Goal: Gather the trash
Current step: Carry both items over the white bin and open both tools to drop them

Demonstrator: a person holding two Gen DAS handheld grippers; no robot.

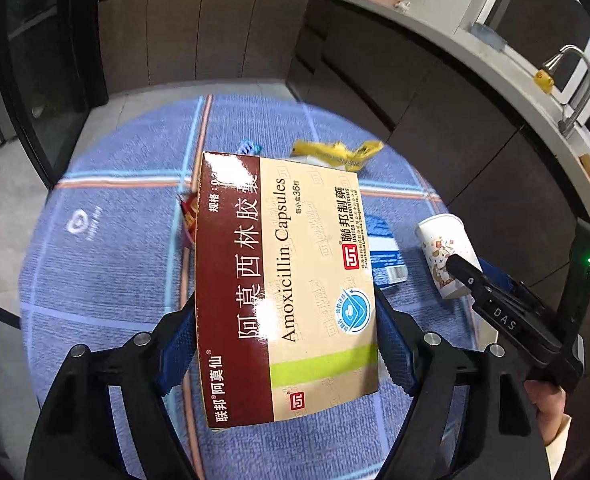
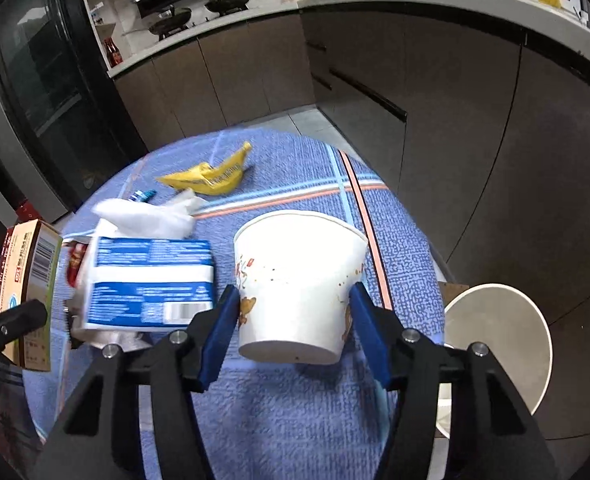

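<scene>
tongs (image 1: 287, 344) gripping 1 box (image 1: 283, 280), 1 cup (image 2: 295, 284)

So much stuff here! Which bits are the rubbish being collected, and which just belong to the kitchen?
Rubbish being collected:
- medicine box, clamped in the left gripper
- paper cup, between the right gripper pads
- blue carton
- white tissue
- yellow wrapper

Just kitchen:
- blue tablecloth
- stool
- pans
- tap
</scene>
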